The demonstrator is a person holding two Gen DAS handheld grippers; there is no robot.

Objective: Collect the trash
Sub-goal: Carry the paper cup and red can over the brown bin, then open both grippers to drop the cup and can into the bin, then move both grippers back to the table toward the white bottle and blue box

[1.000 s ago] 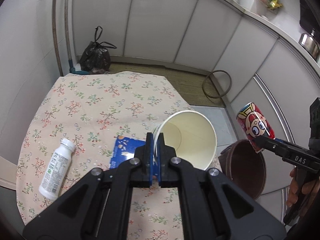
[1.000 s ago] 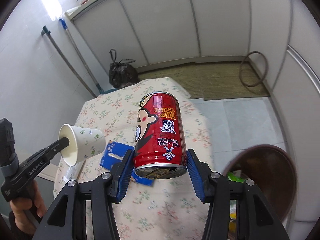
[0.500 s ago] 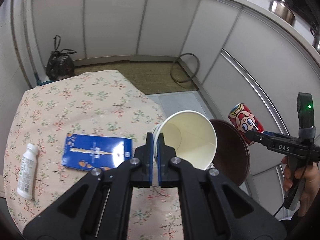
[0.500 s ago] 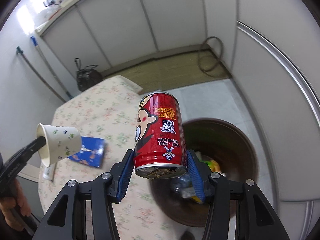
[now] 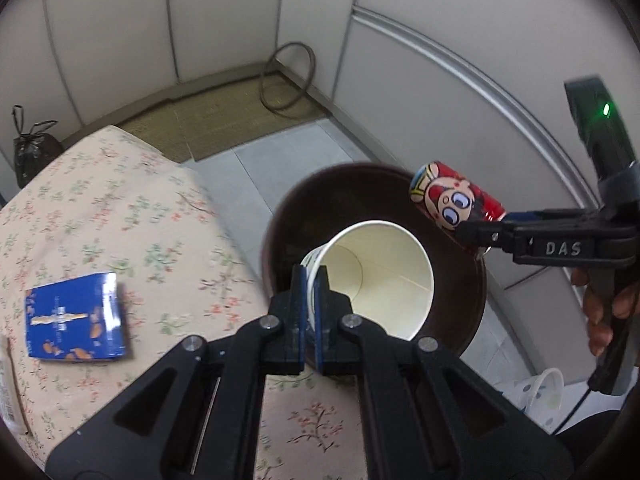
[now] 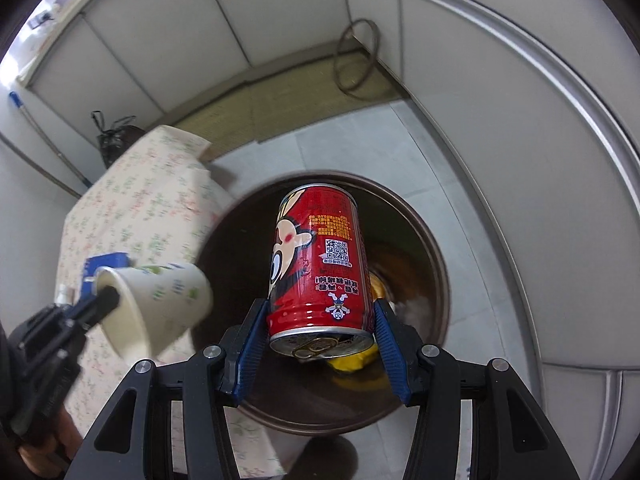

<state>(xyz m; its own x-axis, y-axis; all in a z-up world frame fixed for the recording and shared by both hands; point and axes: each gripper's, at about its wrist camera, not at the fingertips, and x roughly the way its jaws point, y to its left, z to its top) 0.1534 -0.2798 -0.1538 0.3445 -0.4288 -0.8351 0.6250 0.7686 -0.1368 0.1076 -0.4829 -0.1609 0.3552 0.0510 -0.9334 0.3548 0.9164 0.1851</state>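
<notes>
Red cartoon-printed drink can (image 6: 320, 268) is clamped at its lower end between the blue pads of the right tongs (image 6: 320, 344), held above the round dark-brown trash bin (image 6: 434, 240). White paper cup (image 5: 376, 280) is pinched by its rim in the fully closed left tongs (image 5: 310, 308), over the bin edge. Blue snack packet (image 5: 74, 316) is left lying on the floral-clothed surface (image 5: 120, 216).

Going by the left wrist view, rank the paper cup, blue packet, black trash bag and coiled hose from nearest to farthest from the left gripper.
1. Paper cup: rim pinched in the left gripper.
2. Blue packet: left, on the tablecloth.
3 and 4. Coiled hose, floor ahead, and black trash bag, far left corner: too close to call.
</notes>
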